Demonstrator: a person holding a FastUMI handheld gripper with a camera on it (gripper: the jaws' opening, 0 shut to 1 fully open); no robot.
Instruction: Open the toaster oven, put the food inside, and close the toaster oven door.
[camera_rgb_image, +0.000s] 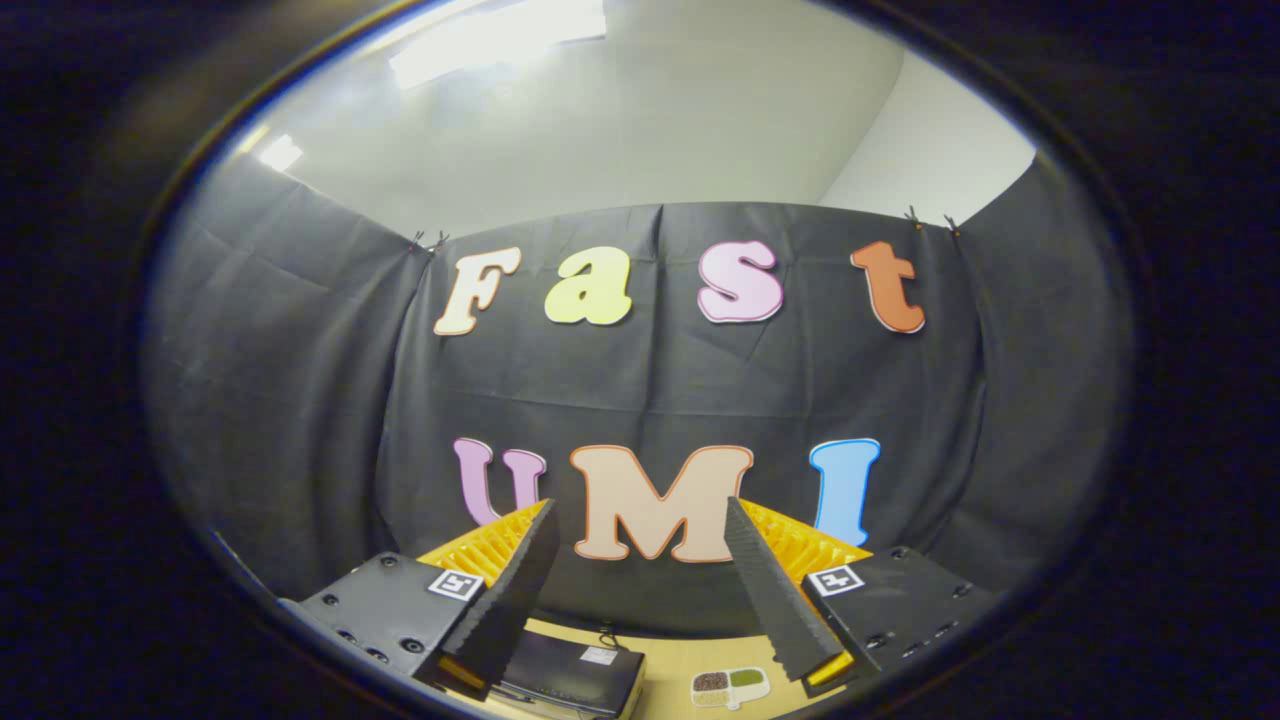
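Bright ceiling light panel (497, 38) glares overhead — sharp centre, strong fisheye bending and dimness toward the edges.

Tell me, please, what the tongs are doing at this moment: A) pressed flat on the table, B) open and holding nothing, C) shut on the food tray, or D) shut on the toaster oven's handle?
B: the tongs stand spread apart with only the booth's cloth wall seen between them, while the toaster oven and the food tray sit on the table below them, untouched.
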